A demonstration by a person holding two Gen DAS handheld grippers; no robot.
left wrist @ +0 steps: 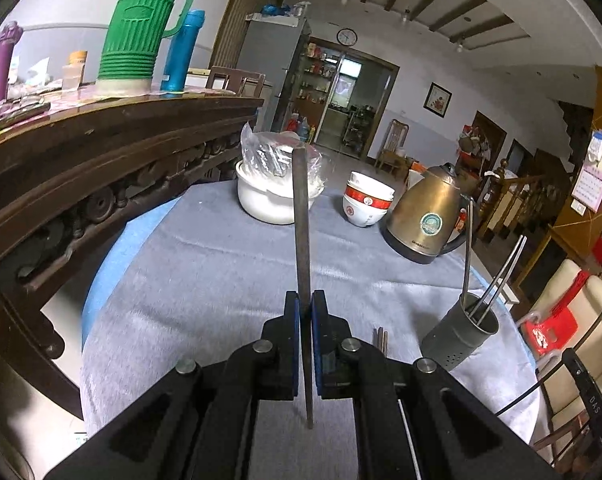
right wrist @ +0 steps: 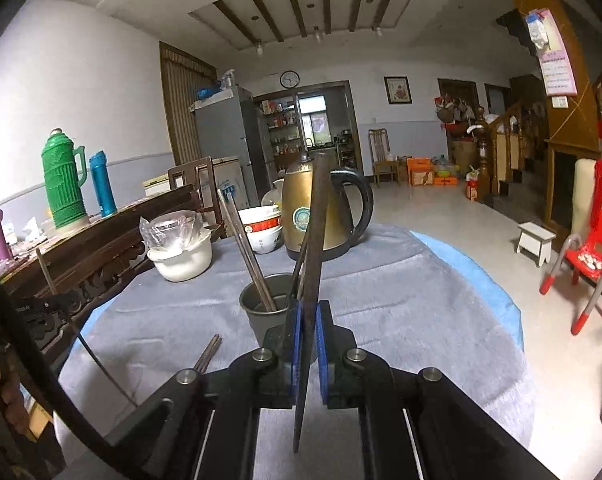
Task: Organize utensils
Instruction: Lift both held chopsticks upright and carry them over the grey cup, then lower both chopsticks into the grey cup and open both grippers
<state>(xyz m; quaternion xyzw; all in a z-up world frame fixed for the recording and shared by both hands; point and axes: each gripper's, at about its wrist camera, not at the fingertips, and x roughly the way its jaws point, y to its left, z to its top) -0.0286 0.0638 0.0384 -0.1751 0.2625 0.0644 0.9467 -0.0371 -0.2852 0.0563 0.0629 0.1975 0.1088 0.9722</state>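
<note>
Each claw, left [left wrist: 305, 308] and right [right wrist: 308, 316], clamps an upright chopstick [left wrist: 301, 216]; holder [right wrist: 267, 308] sits nearer the right claw.

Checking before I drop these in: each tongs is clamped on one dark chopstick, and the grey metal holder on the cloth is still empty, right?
Not quite. The grey metal utensil holder is not empty: the right wrist view shows several chopsticks already standing in it. The rest holds: left tongs and right tongs are each clamped on one dark chopstick.
</note>
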